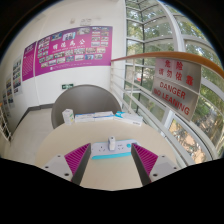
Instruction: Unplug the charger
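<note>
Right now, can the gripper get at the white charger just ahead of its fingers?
Probably yes. The gripper is open, and the white charger sits between its fingertips with a gap on each side. Nothing visible blocks the way; whether it is plugged in is hidden.

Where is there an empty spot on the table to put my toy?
The table looks bare on its near-left part, beside the white cup. It is crowded ahead of the open hand-held gripper, where the white box sits between its fingers.

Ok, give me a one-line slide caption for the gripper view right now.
Open gripper with magenta pads hovering before a white box-shaped charger on a white ledge, red danger sign on glass railing beside.
</note>
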`<state>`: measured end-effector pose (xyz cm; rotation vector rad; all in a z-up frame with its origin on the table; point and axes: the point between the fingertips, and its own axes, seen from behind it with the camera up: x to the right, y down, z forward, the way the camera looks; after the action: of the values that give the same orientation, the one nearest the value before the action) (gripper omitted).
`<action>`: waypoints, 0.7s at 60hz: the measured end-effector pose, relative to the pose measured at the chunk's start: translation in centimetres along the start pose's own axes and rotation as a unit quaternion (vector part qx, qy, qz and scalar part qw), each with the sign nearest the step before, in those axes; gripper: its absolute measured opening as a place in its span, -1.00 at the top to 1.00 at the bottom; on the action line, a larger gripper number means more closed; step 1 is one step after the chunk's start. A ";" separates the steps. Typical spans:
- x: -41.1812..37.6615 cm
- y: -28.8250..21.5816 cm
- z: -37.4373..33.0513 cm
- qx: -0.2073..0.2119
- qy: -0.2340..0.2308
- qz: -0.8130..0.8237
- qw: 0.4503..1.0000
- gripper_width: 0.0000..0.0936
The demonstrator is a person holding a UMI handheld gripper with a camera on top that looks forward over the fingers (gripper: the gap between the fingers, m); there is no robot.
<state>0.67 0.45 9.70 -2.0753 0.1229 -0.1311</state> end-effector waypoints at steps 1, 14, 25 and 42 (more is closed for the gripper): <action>0.0 -0.2 1.0 0.000 0.002 -0.004 1.000 -0.76; 0.1 1.2 9.9 -0.021 0.004 -0.014 1.000 -0.08; -0.2 2.3 12.0 -0.009 -0.002 -0.010 1.000 0.69; -0.2 -3.4 10.2 0.050 -0.016 -0.008 0.999 0.90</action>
<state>2.01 10.92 7.72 -1.9780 0.0777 -0.1120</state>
